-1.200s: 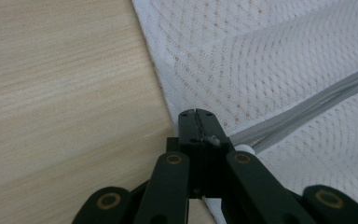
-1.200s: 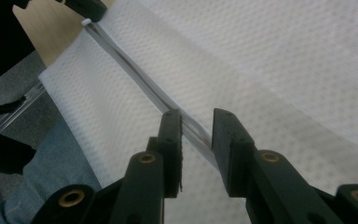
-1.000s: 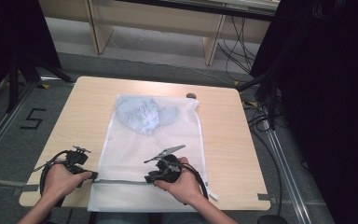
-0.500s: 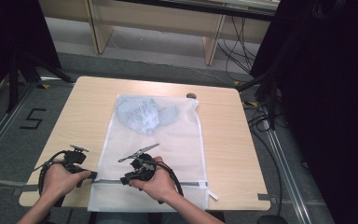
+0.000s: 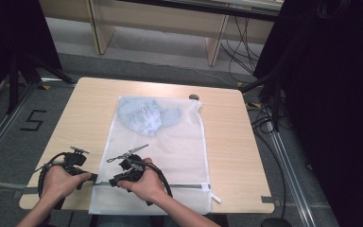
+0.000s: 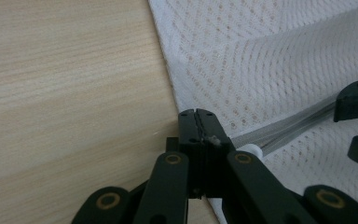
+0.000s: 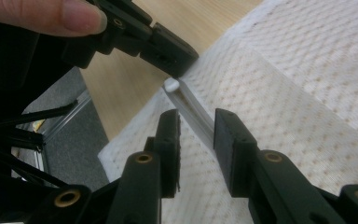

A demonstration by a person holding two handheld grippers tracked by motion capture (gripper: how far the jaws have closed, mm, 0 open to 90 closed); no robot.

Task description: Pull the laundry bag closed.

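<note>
White mesh laundry bag (image 5: 170, 156) lies limp and light mid-table, so I'd hold it by its stiffer zipper (image 7: 193, 112): my left gripper (image 6: 198, 122) is clamped on the zipper's near-left end, my right gripper (image 7: 196, 140) gapes astride it

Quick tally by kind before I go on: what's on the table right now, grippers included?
Mesh laundry bags: 1, white, zipper across its near end
Garments: 1, light blue, inside the bag
Grippers: 2, left gripper shut at the zipper's end, right gripper open astride the zipper
Small dark round item: 1, at the far edge
Total: 5
</note>
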